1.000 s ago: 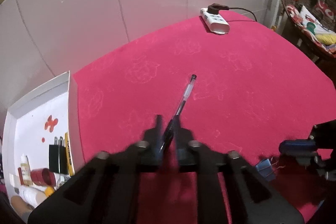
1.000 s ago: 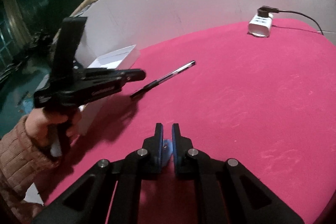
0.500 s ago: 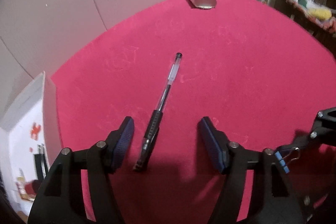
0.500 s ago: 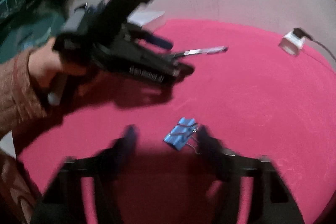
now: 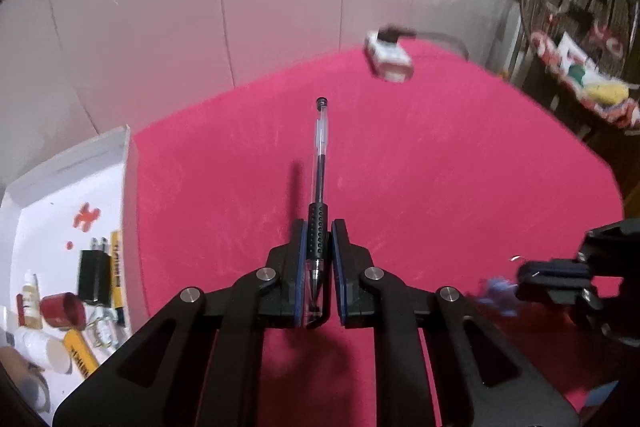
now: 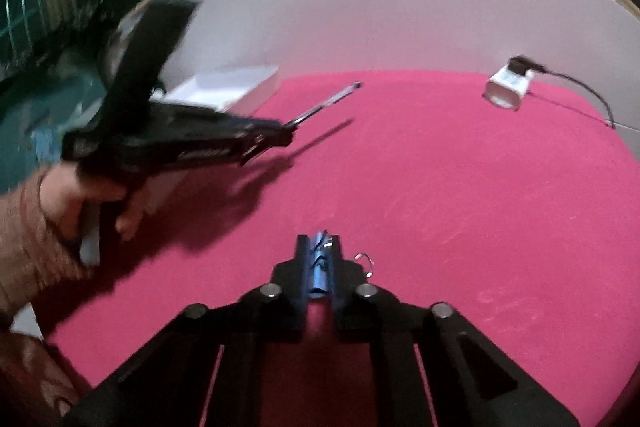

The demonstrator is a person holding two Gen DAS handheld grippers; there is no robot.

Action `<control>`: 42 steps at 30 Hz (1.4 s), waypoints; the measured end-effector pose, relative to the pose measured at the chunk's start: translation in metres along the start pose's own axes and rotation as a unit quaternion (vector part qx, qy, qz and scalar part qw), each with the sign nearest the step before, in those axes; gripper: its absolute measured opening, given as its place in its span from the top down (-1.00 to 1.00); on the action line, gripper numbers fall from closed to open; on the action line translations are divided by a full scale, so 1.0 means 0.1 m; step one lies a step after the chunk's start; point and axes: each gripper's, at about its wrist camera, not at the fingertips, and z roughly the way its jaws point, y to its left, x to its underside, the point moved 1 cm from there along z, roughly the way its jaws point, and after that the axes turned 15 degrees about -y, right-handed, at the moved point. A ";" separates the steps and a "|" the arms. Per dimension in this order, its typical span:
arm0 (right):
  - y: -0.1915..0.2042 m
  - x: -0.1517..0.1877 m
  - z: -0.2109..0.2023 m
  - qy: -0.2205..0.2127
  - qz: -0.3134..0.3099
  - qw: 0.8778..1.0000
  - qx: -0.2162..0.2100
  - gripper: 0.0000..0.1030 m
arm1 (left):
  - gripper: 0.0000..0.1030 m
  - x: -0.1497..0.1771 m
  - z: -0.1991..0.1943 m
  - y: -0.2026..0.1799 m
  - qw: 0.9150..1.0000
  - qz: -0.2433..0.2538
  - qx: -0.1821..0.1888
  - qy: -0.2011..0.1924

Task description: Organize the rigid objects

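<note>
Left tongs (image 5: 319, 239): clenched on the pen, both blue-lined fingers (image 5: 301, 259) pressed against its grip; seen from the right wrist as a blurred black frame (image 6: 276, 135) held up over the tabletop by a hand (image 6: 88, 195) in a brownish sleeve.
Pen (image 5: 320, 163): clear barrel with a dark ink tube inside, black dotted rubber grip, black cap at the far end; writing tip pointing back between the fingers, barrel reaching forward past them, away from the camera; lifted off the cloth, with its own thin shadow on the cloth just beside it.
Right tongs (image 6: 319, 247): clenched on the binder clip, fingers close together with only the clip between them.
Binder clip (image 6: 318, 267): small, blue body, one silver wire loop sticking out at the right side of the fingers; in the left wrist view only a blurred bluish spot near the right tongs (image 5: 516, 281).
Tabletop (image 5: 440, 167): covered with a bright pink-red cloth.
White box (image 5: 124, 195): open, at the left edge of the tabletop, well apart from the pen tip; inside, a black plug adapter (image 5: 93, 277), a small red cup (image 5: 64, 309), yellow stick-shaped things and a few white bottles, all lying loose together.
Power strip (image 5: 388, 59): white, with a black plug and cable, at the far side of the tabletop near the pale wall.
Far right background: a wire basket with colourful things, too blurred for more detail.
</note>
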 end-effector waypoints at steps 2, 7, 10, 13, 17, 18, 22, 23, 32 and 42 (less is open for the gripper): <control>-0.01 -0.11 -0.08 -0.018 0.006 1.000 0.001 0.95 | 0.78 -0.07 -0.18 0.00 1.000 -0.012 -0.005 -0.024; 0.06 -0.29 -0.17 -0.044 -0.009 0.999 0.013 0.94 | 0.78 -0.19 -0.57 0.14 0.996 -0.054 -0.017 -0.067; -0.07 -0.26 -0.17 -0.036 -0.002 0.999 0.031 0.90 | 0.78 -0.17 -0.73 0.23 0.995 -0.066 -0.022 -0.074; -0.08 -0.04 -0.14 0.004 -0.016 0.999 0.033 0.46 | 0.78 -0.12 -0.86 0.25 0.994 -0.075 -0.020 -0.081; -0.01 0.26 -0.11 0.054 -0.068 0.995 0.045 -0.15 | 0.78 -0.04 -0.91 0.22 0.993 -0.084 -0.010 -0.079; -0.02 0.28 -0.11 0.059 -0.088 0.994 0.036 -0.15 | 0.78 -0.02 -0.91 0.21 0.994 -0.082 -0.009 -0.076; -0.11 0.18 -0.02 0.073 -0.176 0.982 -0.021 -0.15 | 0.78 0.05 -0.91 0.18 0.994 -0.086 -0.009 -0.068; -0.13 0.14 0.02 0.080 -0.194 0.977 -0.040 -0.15 | 0.78 0.07 -0.92 0.19 0.993 -0.093 -0.009 -0.067; 0.03 0.26 0.33 0.155 -0.315 0.919 -0.180 -0.14 | 0.78 0.25 -0.99 0.24 0.990 -0.126 -0.024 -0.056; -0.08 0.17 0.44 0.183 -0.300 0.901 -0.254 -0.09 | 0.78 0.27 -1.01 0.23 0.989 -0.133 -0.035 -0.051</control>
